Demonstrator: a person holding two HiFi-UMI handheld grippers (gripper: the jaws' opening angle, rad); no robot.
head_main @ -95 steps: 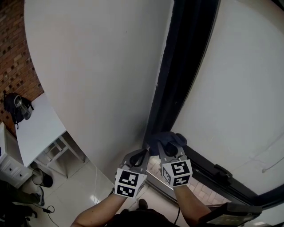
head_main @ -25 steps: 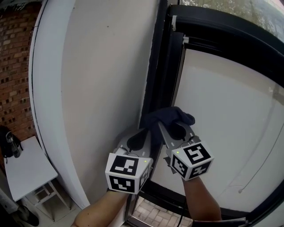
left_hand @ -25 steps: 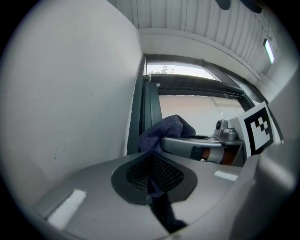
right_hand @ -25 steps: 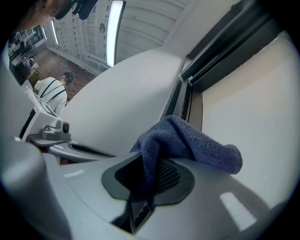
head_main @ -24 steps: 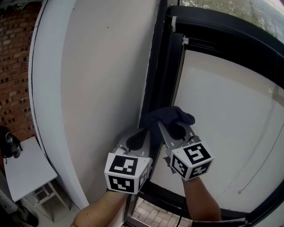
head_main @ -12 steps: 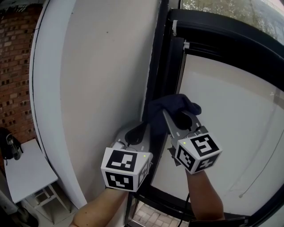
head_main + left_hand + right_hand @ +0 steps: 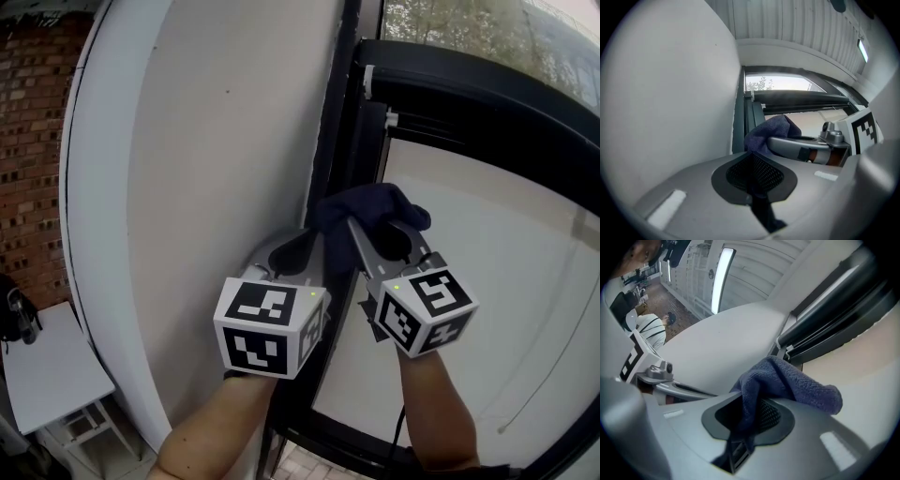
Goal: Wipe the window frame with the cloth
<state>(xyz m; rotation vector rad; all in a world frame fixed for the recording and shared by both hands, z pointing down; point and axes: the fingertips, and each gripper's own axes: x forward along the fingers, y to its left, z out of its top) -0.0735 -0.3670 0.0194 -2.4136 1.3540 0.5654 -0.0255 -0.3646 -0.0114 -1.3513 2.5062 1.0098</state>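
White wall point(image 7: 216, 141) on L, black window frame point(image 7: 339, 122) centre, brick wall point(image 7: 33, 141) far L. R gripper point(image 7: 364, 230) raised, jaws clamped on dark blue cloth point(image 7: 373, 208), cloth against frame. L gripper point(image 7: 302, 246) just beside it, jaws together, nothing btwn them.

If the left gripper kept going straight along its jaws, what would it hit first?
Probably the edge of the blue cloth, which is bunched against the dark window frame; depth is unclear, so it could be the frame itself.

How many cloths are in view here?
1: a dark blue cloth clamped in the right gripper, at the black window frame. The left gripper holds none.
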